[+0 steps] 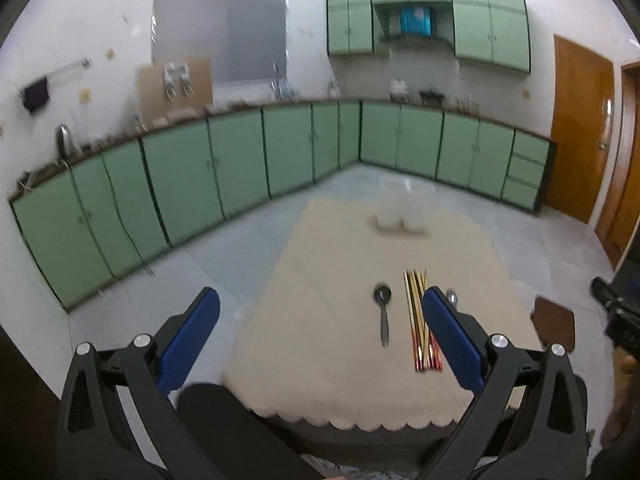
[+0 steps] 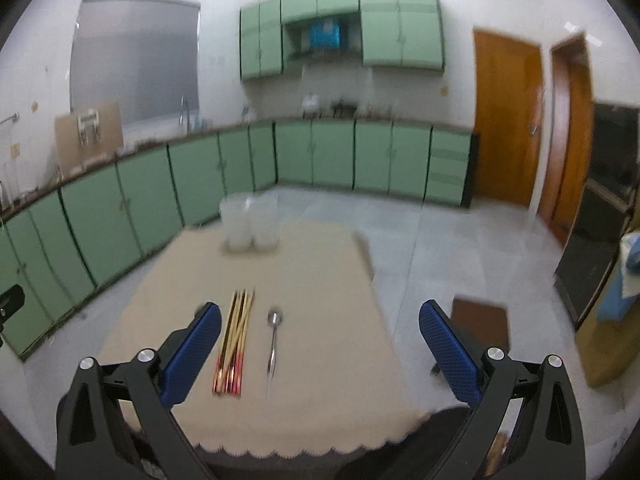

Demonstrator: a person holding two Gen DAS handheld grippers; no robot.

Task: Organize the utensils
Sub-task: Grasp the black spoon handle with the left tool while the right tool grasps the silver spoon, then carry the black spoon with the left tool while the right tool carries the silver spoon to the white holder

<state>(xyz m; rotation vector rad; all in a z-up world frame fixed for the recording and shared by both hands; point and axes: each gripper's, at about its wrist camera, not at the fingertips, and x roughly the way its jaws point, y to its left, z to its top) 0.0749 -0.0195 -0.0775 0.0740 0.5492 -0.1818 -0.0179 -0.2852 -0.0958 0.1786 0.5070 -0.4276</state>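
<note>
A bundle of chopsticks (image 1: 420,320) with red ends lies on the beige tablecloth (image 1: 340,360), near the front. A dark spoon (image 1: 383,312) lies to its left; a second, silvery spoon (image 1: 452,297) peeks out behind my left gripper's right finger. In the right wrist view the chopsticks (image 2: 236,340) lie left of the silvery spoon (image 2: 273,340). White translucent cups (image 2: 249,220) stand at the table's far end, also in the left wrist view (image 1: 400,218). My left gripper (image 1: 320,308) and right gripper (image 2: 320,320) are both open and empty, held above the table's near edge.
Green kitchen cabinets (image 1: 240,160) run along the far walls. A brown stool (image 2: 482,324) stands right of the table (image 2: 320,420). Wooden doors (image 2: 506,116) are at the right. Grey tiled floor (image 2: 440,240) surrounds the table.
</note>
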